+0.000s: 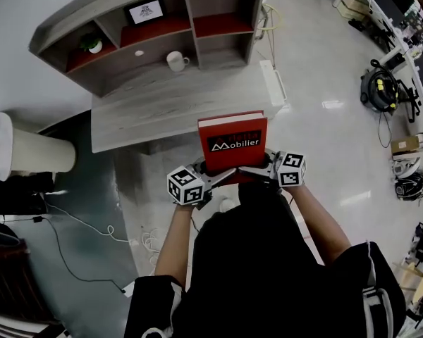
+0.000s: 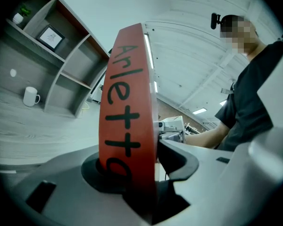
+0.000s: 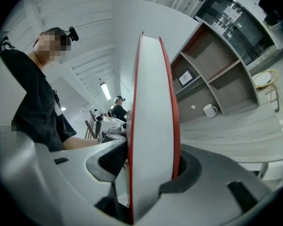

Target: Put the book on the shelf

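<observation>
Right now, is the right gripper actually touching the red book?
Touching. The right gripper view shows the right gripper with both jaws pressed against the red book, one on each cover.

The book (image 1: 233,141) stands on edge between the left gripper (image 1: 213,177) and the right gripper (image 1: 257,169), just before the table (image 1: 148,118). A shelf (image 1: 225,51) stands at the table's back, with a mug (image 1: 176,61) in its lower middle bay (a picture frame (image 1: 146,11) sits in the bay above) and what may be a small plant (image 1: 93,44) further left.
</observation>
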Available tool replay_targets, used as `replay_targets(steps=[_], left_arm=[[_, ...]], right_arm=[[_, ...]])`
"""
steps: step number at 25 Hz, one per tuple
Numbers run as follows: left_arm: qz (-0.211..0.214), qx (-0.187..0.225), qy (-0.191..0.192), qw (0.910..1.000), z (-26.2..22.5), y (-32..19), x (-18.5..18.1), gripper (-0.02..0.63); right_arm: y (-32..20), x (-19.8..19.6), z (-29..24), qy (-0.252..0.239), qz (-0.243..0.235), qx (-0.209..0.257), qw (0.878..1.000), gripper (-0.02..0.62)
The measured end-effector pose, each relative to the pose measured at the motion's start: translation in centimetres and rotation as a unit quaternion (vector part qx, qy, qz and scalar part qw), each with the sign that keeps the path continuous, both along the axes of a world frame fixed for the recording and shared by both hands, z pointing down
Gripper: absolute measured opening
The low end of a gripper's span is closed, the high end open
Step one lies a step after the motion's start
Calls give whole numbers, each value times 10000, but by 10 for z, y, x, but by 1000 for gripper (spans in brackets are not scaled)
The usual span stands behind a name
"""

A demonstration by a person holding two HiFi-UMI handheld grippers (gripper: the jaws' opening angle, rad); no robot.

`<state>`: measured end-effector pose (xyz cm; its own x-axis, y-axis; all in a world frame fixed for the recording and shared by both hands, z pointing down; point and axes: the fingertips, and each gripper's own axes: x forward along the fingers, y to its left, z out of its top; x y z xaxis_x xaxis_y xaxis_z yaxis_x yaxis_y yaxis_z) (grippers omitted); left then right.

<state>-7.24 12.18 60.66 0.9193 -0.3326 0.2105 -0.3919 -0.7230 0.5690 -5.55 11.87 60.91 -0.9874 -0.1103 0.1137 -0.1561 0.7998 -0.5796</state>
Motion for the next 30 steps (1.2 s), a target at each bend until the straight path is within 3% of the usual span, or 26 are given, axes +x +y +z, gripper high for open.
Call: replay_targets(steps=[10,20,30], left_arm=[[-292,-68,-249,9992,-3,-129,18,232],[-649,-397,-399,9963,1,-235,36,236],[-1101,-151,-855,9901,0,-316,35,275]], right_arm=[[-130,20,-3,-38,-114,-21,9999,219],[-238,38,0,0,-416,-158,9990,229],[-319,43,-1,105,-483,117,9987,241]])
